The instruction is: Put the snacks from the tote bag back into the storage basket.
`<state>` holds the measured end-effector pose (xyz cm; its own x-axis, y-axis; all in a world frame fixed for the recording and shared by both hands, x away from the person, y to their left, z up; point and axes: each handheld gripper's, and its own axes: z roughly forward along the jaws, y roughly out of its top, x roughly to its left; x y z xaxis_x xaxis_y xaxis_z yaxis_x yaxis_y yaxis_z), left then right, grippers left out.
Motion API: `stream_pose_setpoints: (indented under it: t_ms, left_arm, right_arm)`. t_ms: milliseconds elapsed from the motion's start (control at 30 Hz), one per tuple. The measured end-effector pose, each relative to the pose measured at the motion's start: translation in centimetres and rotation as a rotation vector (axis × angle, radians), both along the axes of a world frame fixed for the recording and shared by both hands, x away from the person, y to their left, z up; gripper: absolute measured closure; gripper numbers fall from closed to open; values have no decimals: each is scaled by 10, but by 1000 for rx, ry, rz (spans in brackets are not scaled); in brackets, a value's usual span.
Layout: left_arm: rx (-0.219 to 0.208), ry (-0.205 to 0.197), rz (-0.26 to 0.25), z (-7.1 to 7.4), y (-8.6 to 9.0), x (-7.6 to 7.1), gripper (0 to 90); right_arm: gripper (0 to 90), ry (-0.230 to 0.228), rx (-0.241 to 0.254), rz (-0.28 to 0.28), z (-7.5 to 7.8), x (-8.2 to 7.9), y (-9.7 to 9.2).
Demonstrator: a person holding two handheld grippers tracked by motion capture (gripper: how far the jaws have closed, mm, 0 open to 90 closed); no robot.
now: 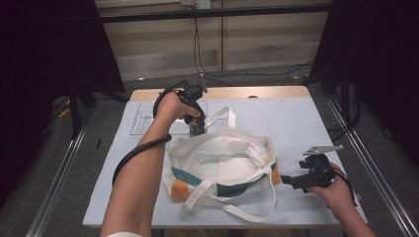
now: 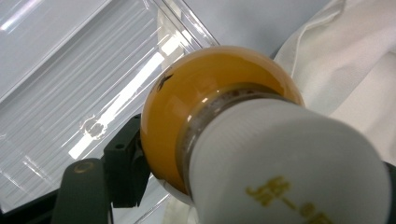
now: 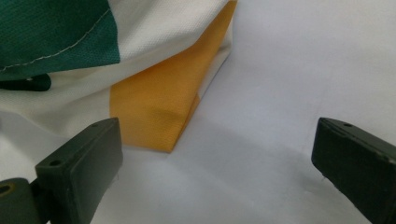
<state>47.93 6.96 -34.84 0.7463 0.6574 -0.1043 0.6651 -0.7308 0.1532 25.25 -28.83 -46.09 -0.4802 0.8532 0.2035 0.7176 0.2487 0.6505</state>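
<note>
Clearly, bulb (image 2: 224, 135) clamped in left claw (image 1: 196, 129), beside bag (image 1: 222, 163)

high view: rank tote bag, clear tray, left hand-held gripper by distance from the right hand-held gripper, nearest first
1. tote bag: its orange corner lies just beside the right hand-held gripper.
2. left hand-held gripper: at the bag's far rim.
3. clear tray: far-left of the table.

Clear plastic tray (image 1: 143, 118) at table's (image 1: 306, 123) far left; cables (image 1: 257, 74) on floor beyond.
</note>
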Motion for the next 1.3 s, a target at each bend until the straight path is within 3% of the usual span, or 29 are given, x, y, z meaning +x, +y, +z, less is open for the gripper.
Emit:
stream_pose_setpoints:
  t_ms: [1300]
  left_arm:
    - [-15,-5,-12,-9,2,1,294]
  right_arm:
    - [19,4,-2,4,0,0,1]
